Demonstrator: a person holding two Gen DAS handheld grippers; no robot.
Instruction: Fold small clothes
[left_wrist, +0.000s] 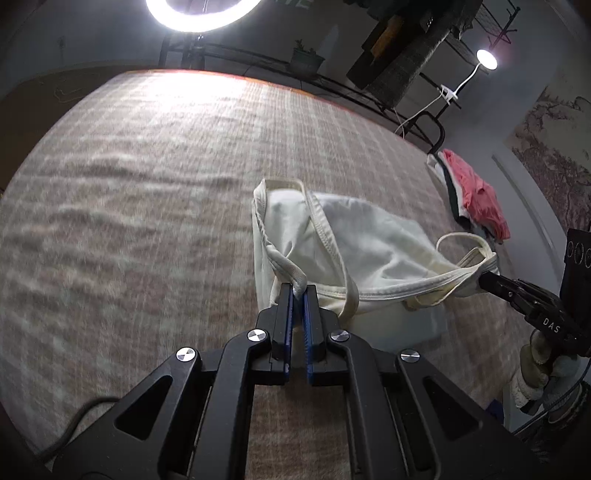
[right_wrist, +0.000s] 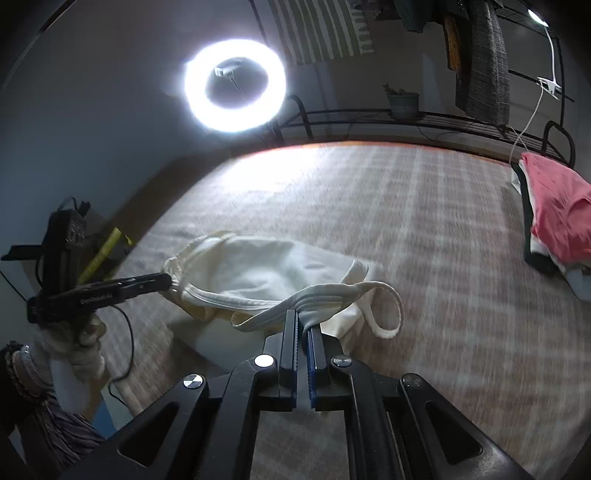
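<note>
The left gripper (left_wrist: 298, 291) is clamped tight on the waistband of a small white garment (left_wrist: 354, 240), with a fold of the thick band pinched right between its blue pads. Same deal on the other side: the right gripper (right_wrist: 303, 319) is clenched on the opposite stretch of the band, so the piece hangs stretched between the two of them, with the body of the fabric sagging onto the surface (left_wrist: 147, 184), which is covered in a checked pinkish-beige cloth. A loose loop of the band flops out just beside the right gripper's fingers. You can see each gripper from the other's camera too, held by a hand in a knitted white glove (right_wrist: 79, 354). Off toward the far right edge of the surface sits a stack of folded clothes (right_wrist: 554, 218), pink piece on top, well apart from the white one. Behind the surface there's a bright ring light (right_wrist: 235, 85), a black metal rack (right_wrist: 406, 122) with a potted plant (right_wrist: 402, 101) on it, and a little clip-on lamp (left_wrist: 486, 59).
</note>
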